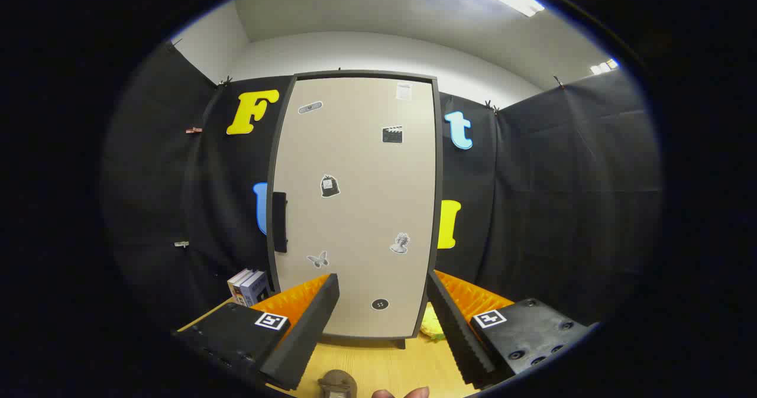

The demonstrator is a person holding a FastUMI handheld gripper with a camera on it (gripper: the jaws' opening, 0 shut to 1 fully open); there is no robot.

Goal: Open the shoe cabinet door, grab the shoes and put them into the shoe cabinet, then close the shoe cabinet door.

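Cabinet door (355,203) shut, straight ahead of the gripper (383,306), fingers spread wide with nothing between them. Dark handle (280,222) sits on the door's left edge, about mid-height. Likely step: open the door. Swing left of the door's centre, line the fingers around the handle, close, then pull out along the hinge arc. Something yellow (433,326) lies by the door's lower right corner, can't tell if it's the shoes. Books (248,287) stand left of the door's base on the wooden table (378,365).
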